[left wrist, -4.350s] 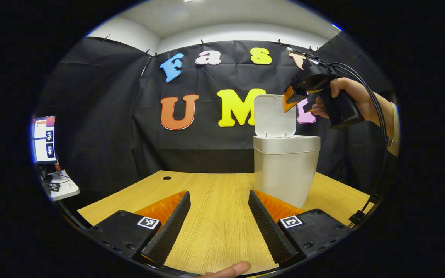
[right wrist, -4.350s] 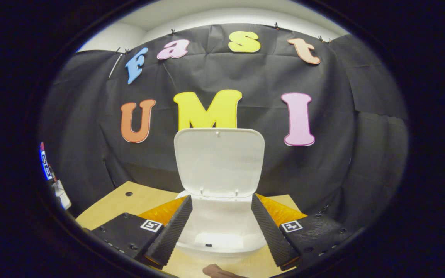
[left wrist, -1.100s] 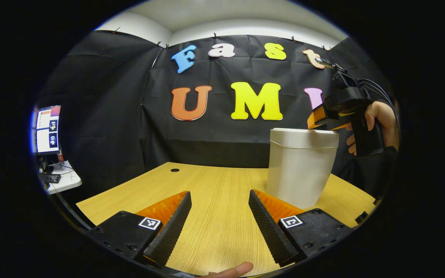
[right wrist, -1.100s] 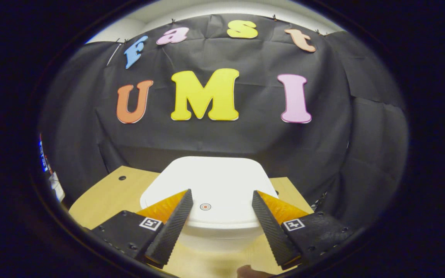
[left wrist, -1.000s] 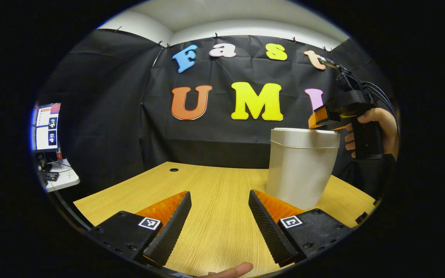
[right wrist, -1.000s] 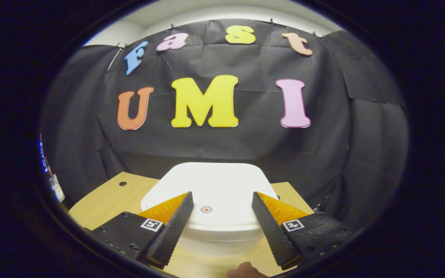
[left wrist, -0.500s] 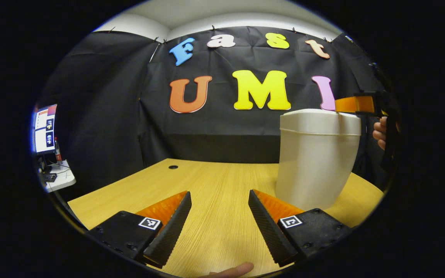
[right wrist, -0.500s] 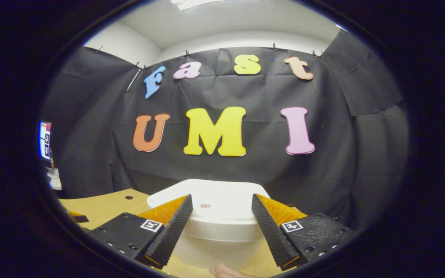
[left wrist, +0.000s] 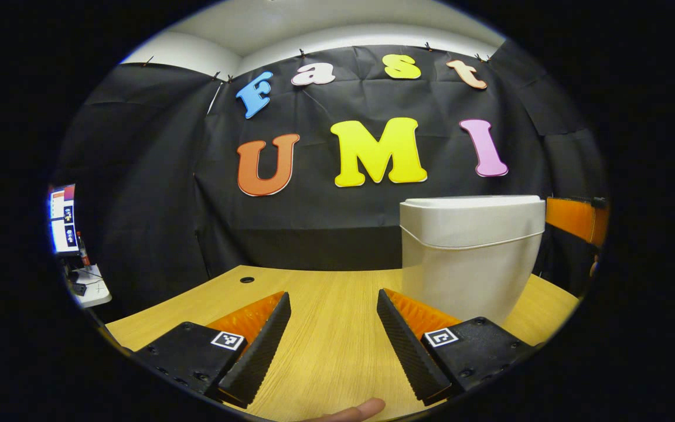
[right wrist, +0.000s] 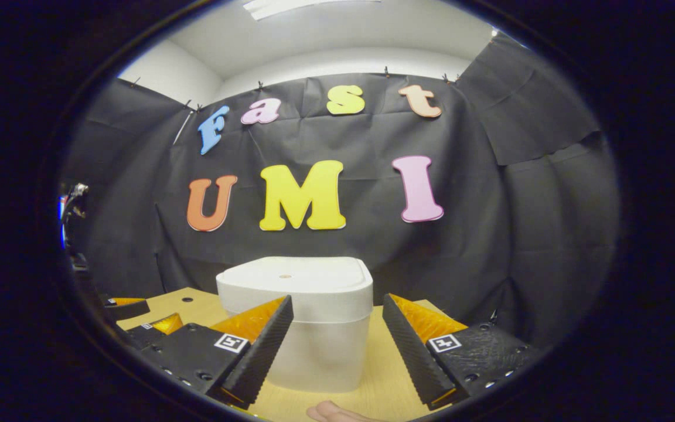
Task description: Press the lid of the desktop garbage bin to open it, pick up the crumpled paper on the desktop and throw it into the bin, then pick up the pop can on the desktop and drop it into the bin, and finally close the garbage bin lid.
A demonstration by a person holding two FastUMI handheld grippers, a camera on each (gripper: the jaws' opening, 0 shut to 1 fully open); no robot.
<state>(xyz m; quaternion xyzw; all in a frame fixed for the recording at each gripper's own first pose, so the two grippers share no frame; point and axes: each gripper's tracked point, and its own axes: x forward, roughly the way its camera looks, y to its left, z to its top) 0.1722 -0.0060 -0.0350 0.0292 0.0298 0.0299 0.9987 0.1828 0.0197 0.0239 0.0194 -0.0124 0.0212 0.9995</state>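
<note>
Right gripper view: right gripper (right wrist: 337, 343), jaws spread empty, garbage bin (right wrist: 314, 346) straight ahead, lid (right wrist: 294, 274) down—a careless swing could topple it.

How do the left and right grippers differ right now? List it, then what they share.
The left gripper points over bare table, with the bin off to its right; the right gripper points straight at the bin. The left gripper view catches the shut lid edge-on; the right gripper view looks slightly down onto it. Both are open and hold nothing.

Bin (left wrist: 471, 252) blocks right; desk (left wrist: 326, 305) left open.
</note>
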